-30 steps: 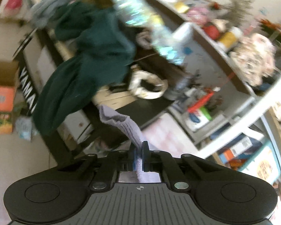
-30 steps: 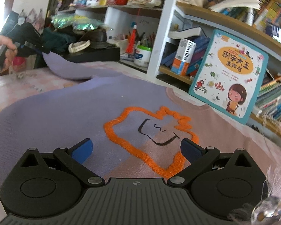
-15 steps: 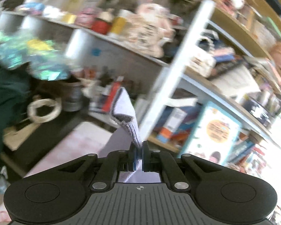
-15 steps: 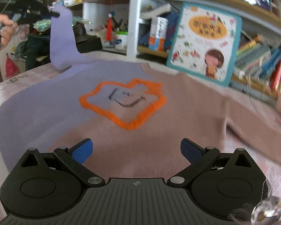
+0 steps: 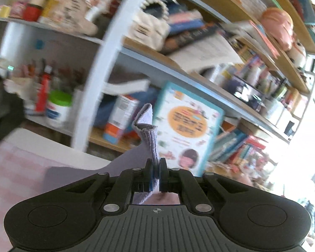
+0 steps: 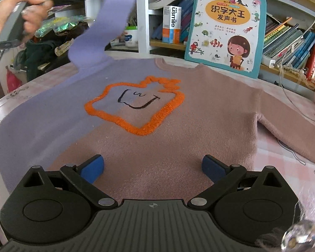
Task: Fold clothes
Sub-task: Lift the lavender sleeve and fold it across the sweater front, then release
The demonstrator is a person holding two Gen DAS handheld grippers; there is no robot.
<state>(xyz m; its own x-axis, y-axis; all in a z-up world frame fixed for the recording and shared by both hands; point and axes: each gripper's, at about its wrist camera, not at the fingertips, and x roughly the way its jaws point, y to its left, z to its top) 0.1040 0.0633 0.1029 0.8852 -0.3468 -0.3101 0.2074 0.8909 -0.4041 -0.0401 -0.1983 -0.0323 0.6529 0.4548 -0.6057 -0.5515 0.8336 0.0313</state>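
Left gripper (image 5: 155, 173) clamped on ribbed lilac sleeve cuff (image 5: 150, 138), raised above pink checked desk (image 6: 287, 147). Lilac-and-dusty-pink knit sweater with orange outline motif (image 6: 157, 126) spread flat on desk. Right gripper (image 6: 153, 166) wide apart, empty, over hem. Risks: cuff slipping from shallow pinch; unpinned body dragging, bunching; sleeve brushing upright picture book (image 6: 224, 29).

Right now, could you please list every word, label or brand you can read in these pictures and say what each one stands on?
"识字大王" and "发声书": cover of the children's book leaning against the shelf.
"usmile": white and orange box on the shelf.
Book spines, the white jar's label, the small print on the cover and everything in the left wrist view: too small or blurred to read.
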